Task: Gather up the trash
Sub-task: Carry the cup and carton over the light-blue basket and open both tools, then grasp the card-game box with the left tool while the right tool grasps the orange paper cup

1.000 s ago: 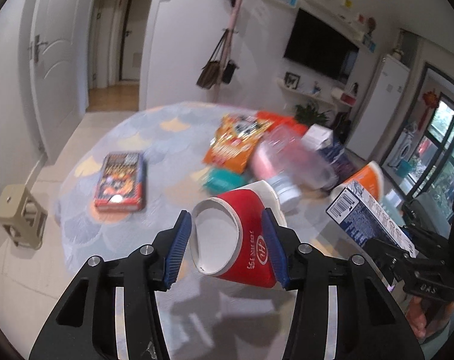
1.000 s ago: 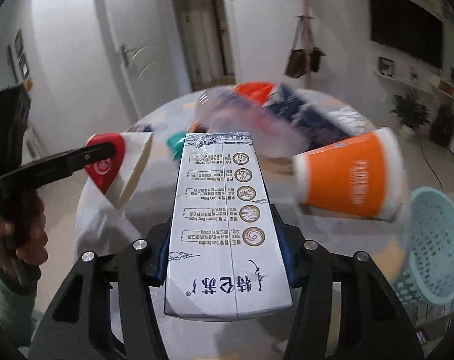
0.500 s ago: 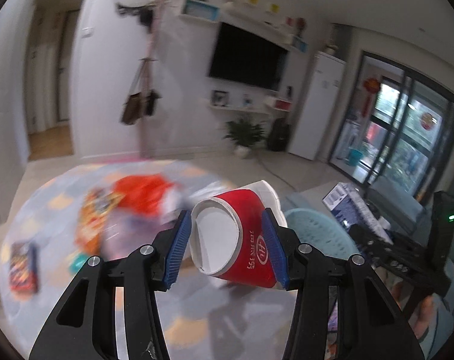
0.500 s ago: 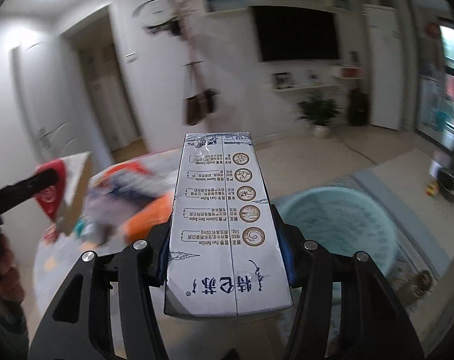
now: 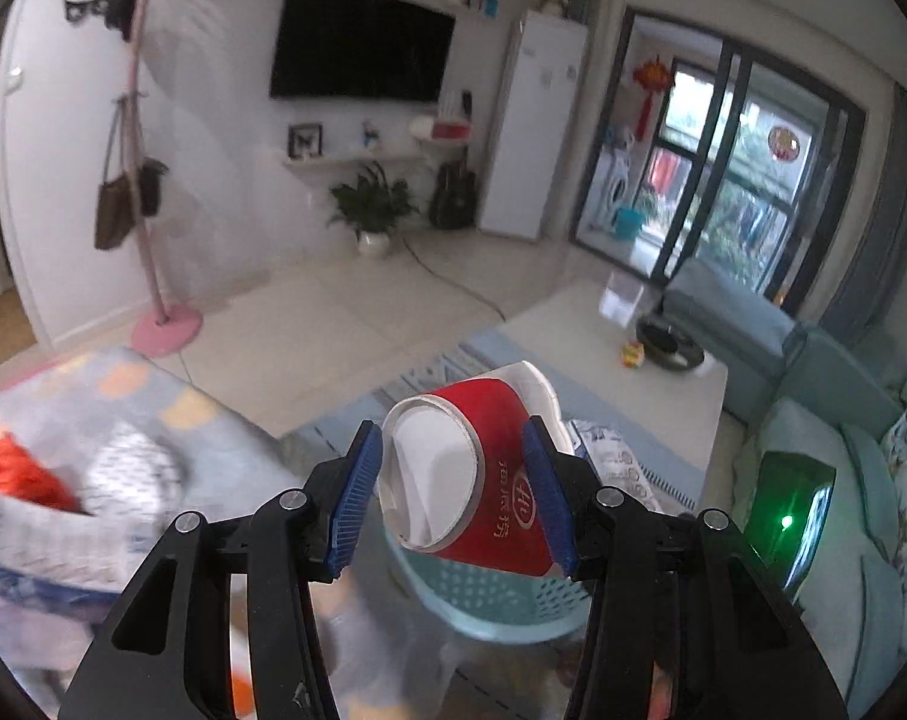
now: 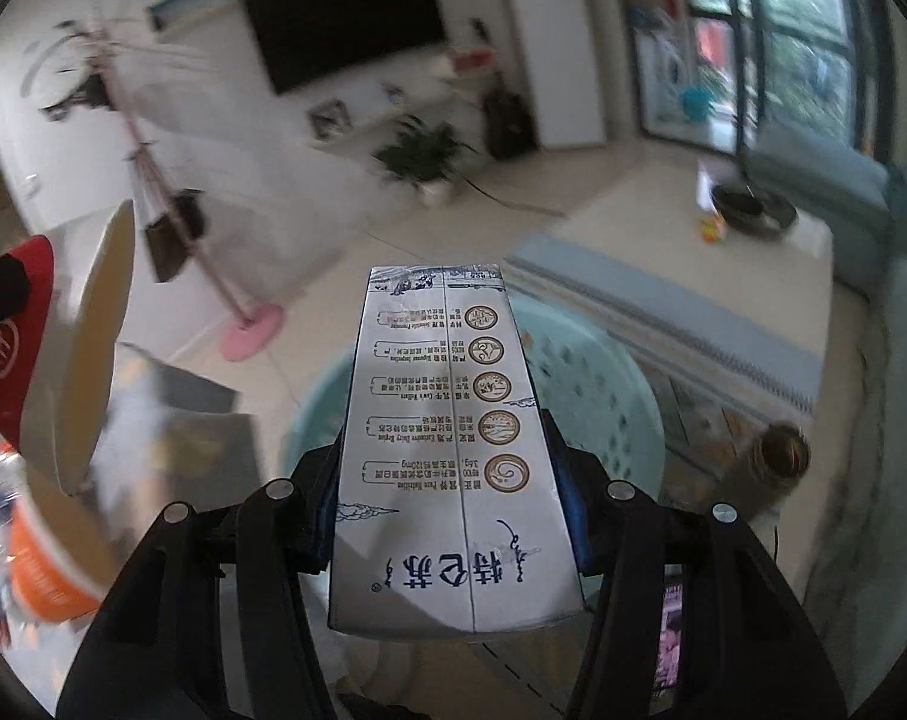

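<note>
Sofa (image 5: pixel 825 420) beyond cup (image 5: pixel 489 468); carton (image 6: pixel 447 450)

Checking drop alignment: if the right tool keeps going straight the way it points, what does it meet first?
Most likely the basket: the carton clamped in the right tool points into its open mouth. Depth is unclear.
</note>
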The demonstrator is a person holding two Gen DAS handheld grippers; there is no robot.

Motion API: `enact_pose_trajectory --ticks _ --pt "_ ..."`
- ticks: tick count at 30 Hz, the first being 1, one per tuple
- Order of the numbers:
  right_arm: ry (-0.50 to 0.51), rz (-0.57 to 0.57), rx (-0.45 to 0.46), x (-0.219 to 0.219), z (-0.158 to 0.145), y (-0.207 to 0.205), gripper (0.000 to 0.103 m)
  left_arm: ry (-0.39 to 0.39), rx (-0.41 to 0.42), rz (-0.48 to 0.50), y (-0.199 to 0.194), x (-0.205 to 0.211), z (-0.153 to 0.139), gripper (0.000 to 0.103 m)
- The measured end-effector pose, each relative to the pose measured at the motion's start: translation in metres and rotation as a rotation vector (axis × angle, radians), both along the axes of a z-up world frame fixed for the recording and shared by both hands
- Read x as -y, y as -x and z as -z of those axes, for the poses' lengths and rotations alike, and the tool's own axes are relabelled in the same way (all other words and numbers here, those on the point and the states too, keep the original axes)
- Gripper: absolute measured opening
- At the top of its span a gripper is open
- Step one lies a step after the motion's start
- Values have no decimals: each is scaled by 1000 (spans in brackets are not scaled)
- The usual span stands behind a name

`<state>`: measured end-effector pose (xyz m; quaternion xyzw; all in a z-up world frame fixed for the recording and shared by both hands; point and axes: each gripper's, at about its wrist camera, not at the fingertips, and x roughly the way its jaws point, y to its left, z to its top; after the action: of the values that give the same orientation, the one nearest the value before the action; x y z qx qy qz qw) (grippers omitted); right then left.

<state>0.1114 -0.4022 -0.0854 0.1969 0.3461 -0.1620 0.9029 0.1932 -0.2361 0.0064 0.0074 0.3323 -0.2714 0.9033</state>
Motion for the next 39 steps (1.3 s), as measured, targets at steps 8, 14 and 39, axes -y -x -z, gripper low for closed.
enact_pose_trajectory --ticks 8,14,39 --pt "-26 30 -103 18 36 -31 53 -22 -124 6 -43 21 44 48" --pt "-24 3 -79 19 31 -25 59 6 -111 0 -29 4 35 58" --pt "62 -447 128 -173 -79 29 67 130 106 -377 111 -240 -36 81"
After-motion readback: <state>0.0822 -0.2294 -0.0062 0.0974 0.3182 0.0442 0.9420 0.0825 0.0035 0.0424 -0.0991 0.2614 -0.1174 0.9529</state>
